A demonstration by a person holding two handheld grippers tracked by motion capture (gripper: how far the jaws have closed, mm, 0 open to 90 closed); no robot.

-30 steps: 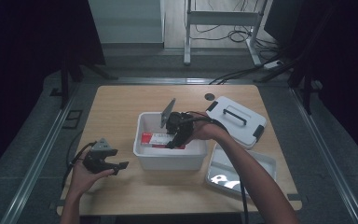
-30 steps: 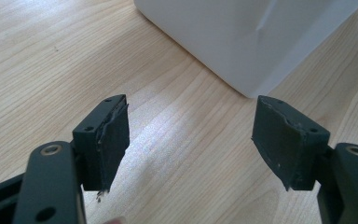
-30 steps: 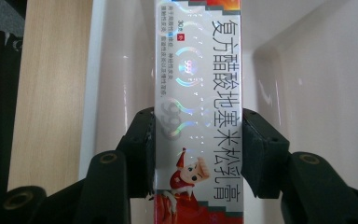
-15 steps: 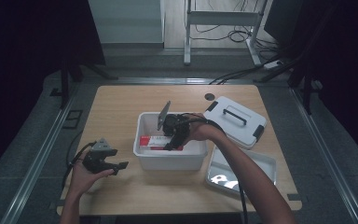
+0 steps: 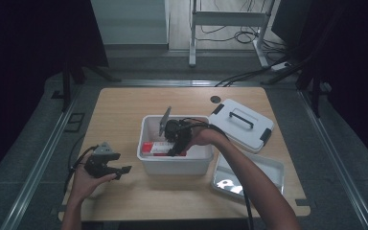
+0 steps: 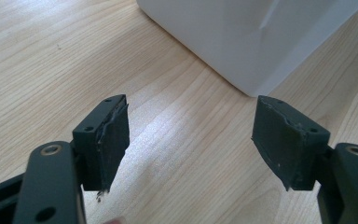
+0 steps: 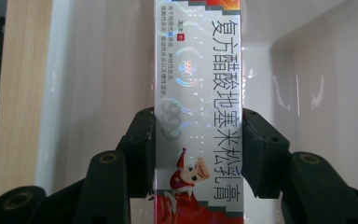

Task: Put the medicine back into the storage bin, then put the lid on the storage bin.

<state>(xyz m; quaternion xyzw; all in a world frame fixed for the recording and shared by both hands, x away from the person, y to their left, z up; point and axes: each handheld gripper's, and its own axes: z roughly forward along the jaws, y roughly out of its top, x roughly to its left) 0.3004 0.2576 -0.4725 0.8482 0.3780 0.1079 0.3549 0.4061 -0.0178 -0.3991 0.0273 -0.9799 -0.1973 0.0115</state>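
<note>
Right claw (image 7: 198, 154) clenched on the box (image 7: 198, 112), both pads flat against its long sides in the right gripper view. In the high view the right claw (image 5: 175, 143) sits inside the white bin (image 5: 148, 165) at frame centre, pointing down and toward the lower left.

Versus the earlier frames: right claw has shifted slightly left within the bin, and the grey plate on top has moved left with it. Grip unchanged, box between the jaws as before. Left claw and hand stayed put. Lid and tray unmoved.

Box: silver and red carton with Chinese print and a cartoon figure. In the right gripper view its long axis runs bottom to top of the frame, straight out along the jaws, the cartoon end nearest the claw, the far end toward the bin's wall. In the high view the box (image 5: 158, 148) lies in the lower half of the bin, long axis running left-right across the frame, roughly level; exact tilt cannot be told.

Left claw (image 6: 191, 140) released, jaws wide apart, nothing between them, bare table (image 6: 51, 56) under it and a corner of the bin at upper right. In the high view the left claw (image 5: 120, 170) is at lower left, near the bin but apart from it.

Lid (image 5: 242, 125) with dark handle lies upper right of the bin. Shallow tray (image 5: 268, 177) at lower right.
</note>
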